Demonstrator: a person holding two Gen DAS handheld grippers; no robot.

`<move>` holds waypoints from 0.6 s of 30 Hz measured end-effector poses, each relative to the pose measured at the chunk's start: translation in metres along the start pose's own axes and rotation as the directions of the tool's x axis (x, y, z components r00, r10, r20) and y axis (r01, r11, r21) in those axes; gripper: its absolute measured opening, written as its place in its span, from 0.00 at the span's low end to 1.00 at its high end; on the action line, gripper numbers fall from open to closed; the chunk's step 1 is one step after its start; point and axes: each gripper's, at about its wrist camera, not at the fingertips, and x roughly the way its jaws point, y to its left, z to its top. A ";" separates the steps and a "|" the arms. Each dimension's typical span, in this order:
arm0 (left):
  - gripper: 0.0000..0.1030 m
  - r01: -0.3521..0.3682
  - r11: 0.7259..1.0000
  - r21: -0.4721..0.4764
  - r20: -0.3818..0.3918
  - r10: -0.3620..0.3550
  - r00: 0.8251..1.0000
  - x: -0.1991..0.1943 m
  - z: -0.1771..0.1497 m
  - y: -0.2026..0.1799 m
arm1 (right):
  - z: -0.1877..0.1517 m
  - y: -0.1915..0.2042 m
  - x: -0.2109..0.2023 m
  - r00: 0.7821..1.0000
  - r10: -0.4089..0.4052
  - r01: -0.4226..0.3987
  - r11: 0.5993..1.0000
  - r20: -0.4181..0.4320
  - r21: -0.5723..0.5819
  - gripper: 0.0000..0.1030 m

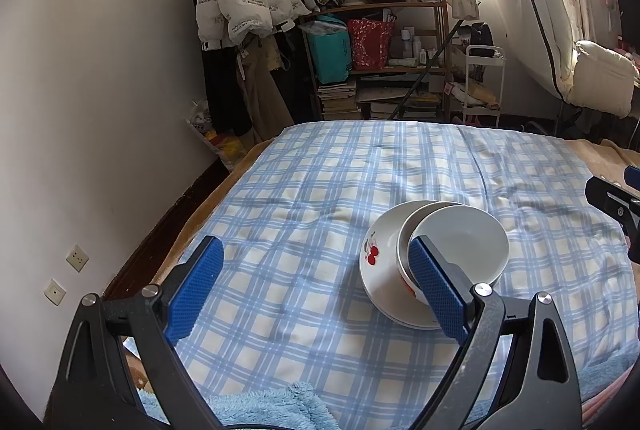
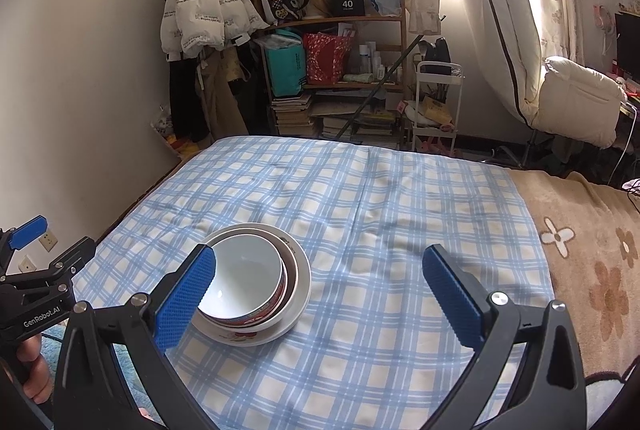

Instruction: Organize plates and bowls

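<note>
A stack of white dishes sits on the blue checked cloth (image 1: 320, 189). At the bottom lies a plate with a red cherry print (image 1: 374, 254), and two bowls nest on it, the top bowl (image 1: 460, 246) white inside. In the right wrist view the same plate (image 2: 300, 286) carries the top bowl (image 2: 244, 274), which has a red pattern on its outer wall. My left gripper (image 1: 316, 286) is open, above the cloth to the left of the stack. My right gripper (image 2: 320, 294) is open too, with the stack beside its left finger. Neither holds anything.
The cloth (image 2: 380, 209) covers a bed with a brown flowered blanket (image 2: 592, 262) at the right. Beyond the bed's far edge stand a cluttered wooden shelf (image 2: 340, 69) and a white trolley (image 2: 436, 101). A person's hand (image 2: 34, 370) holds the left gripper's handle.
</note>
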 end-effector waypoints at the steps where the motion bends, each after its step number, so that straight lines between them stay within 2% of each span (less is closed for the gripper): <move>1: 0.90 0.004 1.000 0.003 -0.001 -0.004 1.000 0.000 0.000 0.000 | 0.000 0.000 0.000 1.000 0.000 0.000 1.000 0.001 -0.001 1.00; 18: 0.90 -0.011 1.000 -0.008 0.010 0.011 1.000 -0.003 0.000 0.002 | 0.008 0.000 -0.004 1.000 -0.007 0.007 1.000 0.013 0.003 1.00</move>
